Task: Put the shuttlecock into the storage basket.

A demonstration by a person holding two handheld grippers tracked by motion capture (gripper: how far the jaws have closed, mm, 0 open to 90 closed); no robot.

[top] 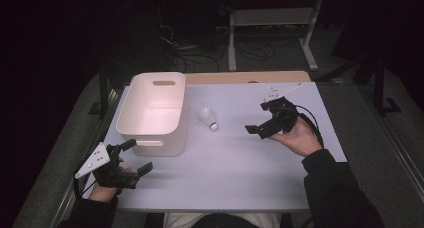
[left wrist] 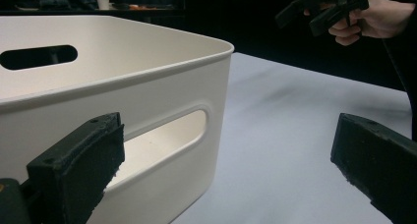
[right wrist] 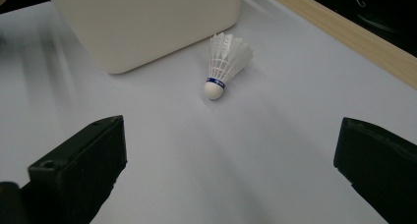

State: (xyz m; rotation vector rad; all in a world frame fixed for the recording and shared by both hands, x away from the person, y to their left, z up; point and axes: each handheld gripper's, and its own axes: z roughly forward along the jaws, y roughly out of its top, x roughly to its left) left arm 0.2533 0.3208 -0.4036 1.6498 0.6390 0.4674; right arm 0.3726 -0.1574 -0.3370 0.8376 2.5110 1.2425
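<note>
High view: a dim room with cables and white frame legs on the floor, then a pale surface (top: 235,163) edged at the far side by a wooden strip (top: 245,77). On it stands a white bin (top: 172,113) with cut-out handles, left of centre. Just right of the bin, apart from its wall, a white shuttlecock (top: 209,118) lies on its side, cork tip toward the person. The right gripper (top: 262,119) hovers near it, jaws wide apart and empty; a good pickup would close on the cork end, since feathers crush easily. The left gripper (top: 135,157), jaws also apart and empty, waits at the bin's near corner, well placed to steady the bin.
</note>
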